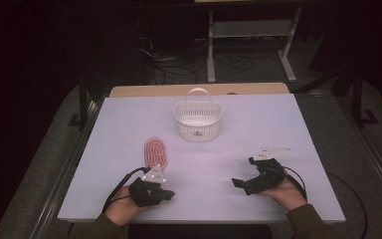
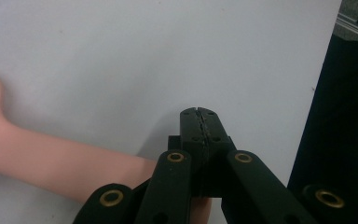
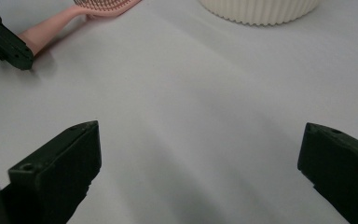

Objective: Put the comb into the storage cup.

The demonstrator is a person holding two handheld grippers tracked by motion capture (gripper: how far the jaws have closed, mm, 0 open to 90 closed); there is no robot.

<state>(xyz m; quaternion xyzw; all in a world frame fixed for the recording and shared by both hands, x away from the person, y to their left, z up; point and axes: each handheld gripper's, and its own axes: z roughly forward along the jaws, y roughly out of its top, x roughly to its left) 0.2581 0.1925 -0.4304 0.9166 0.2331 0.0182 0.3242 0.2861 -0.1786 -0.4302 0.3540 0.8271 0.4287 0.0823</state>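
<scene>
A pink hairbrush [image 1: 155, 152] lies flat on the white table [image 1: 268, 129], left of centre, its handle pointing toward the person. My left gripper [image 1: 168, 195] sits just in front of the brush, its jaws pressed together with nothing between them. In the left gripper view the shut jaws [image 2: 199, 113] rest above the table, and the pink brush handle [image 2: 51, 158] runs from the left edge to beneath them. My right gripper [image 1: 243, 172] rests at the right near the front edge. Its jaws [image 3: 200, 135] stand wide apart over bare table.
A white slotted basket [image 1: 197, 119] with a raised handle stands at the middle back; its base [image 3: 261, 9] shows in the right gripper view. The left gripper [image 3: 4, 42] appears at that view's top left beside the brush handle [image 3: 51, 25]. Dark floor surrounds the table.
</scene>
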